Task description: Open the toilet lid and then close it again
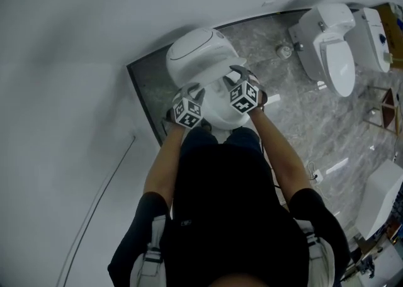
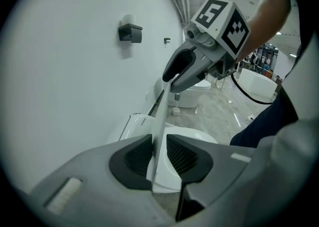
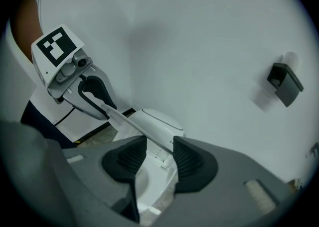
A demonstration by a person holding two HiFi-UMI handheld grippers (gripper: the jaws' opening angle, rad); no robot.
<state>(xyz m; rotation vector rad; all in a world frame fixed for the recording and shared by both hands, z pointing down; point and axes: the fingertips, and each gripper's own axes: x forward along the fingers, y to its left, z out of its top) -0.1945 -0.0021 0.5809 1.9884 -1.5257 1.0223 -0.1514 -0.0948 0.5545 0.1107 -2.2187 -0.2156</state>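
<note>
Left gripper (image 2: pixel 158 145), right gripper (image 3: pixel 159 145) clamped on lid (image 2: pixel 160 115), wall box (image 3: pixel 285 84) only in gripper views

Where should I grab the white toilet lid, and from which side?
Take the thin white plastic toilet lid by its free front rim, near the corners, coming from the front. That rim is slim enough to slide between the jaws, and it likely hinges at the end by the white wall.
</note>
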